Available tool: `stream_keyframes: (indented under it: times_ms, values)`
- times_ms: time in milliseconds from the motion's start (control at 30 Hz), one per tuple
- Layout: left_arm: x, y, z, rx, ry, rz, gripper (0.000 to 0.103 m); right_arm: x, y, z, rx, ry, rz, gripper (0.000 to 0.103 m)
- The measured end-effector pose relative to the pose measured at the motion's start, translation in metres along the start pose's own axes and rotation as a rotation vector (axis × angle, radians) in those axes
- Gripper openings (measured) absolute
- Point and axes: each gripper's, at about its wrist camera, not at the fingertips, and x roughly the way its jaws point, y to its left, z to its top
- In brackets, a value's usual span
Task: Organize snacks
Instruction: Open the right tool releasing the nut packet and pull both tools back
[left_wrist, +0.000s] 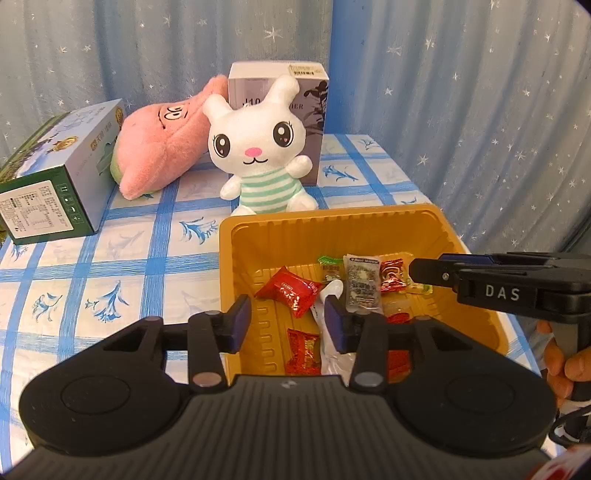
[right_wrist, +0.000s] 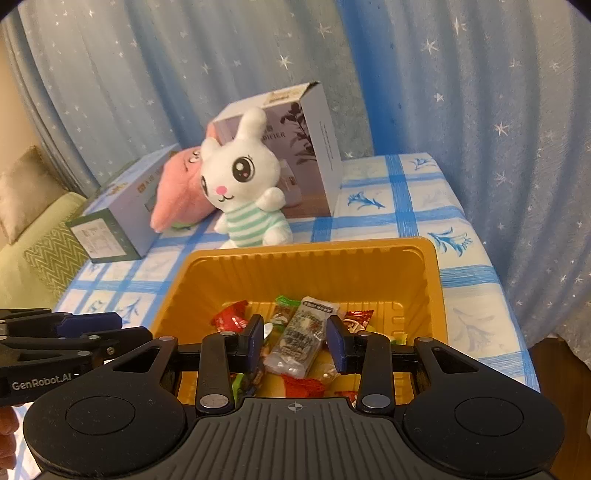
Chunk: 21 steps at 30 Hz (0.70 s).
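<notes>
A yellow plastic tray (left_wrist: 332, 225) (right_wrist: 306, 258) stands on the blue-checked tablecloth and holds several wrapped snacks: a red packet (left_wrist: 290, 291), a clear silver packet (left_wrist: 362, 284) (right_wrist: 301, 339) and other small red and green ones. My left gripper (left_wrist: 290, 325) hovers open and empty over the tray's near left part. My right gripper (right_wrist: 295, 341) hovers open and empty over the tray, above the silver packet. It shows side-on in the left wrist view (left_wrist: 417, 271), and the left gripper appears at the left of the right wrist view (right_wrist: 110, 332).
A white rabbit plush (left_wrist: 258, 147) (right_wrist: 247, 184) sits just behind the tray. A pink plush (left_wrist: 162, 144), a green-ended box (left_wrist: 55, 173) and a tall purple box (left_wrist: 295, 92) stand further back. Blue starred curtains hang behind. A sofa (right_wrist: 33, 236) is at far left.
</notes>
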Motion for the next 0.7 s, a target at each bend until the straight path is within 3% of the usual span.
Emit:
stream_keyframes:
  times_ms: [267,300,400,433,700]
  values:
    - [-0.039,-0.011,-0.01,-0.009,-0.05,0.022,0.057,-0.038,0.005,-0.009,0.008,-0.014,0.019,0.039]
    - [-0.045,-0.013,-0.013,-0.011,-0.057,0.029,0.061,-0.044,0.005,-0.011,0.009,-0.014,0.027,0.042]
    - [-0.066,-0.016,-0.021,-0.028,-0.073,0.025,0.063,-0.064,0.007,-0.02,0.007,-0.013,0.043,0.066]
    - [-0.072,-0.018,-0.025,-0.034,-0.073,0.024,0.065,-0.071,0.009,-0.024,0.003,-0.02,0.045,0.07]
    - [-0.13,-0.028,-0.055,-0.078,-0.095,0.053,0.068,-0.122,0.021,-0.055,-0.023,0.007,0.063,0.078]
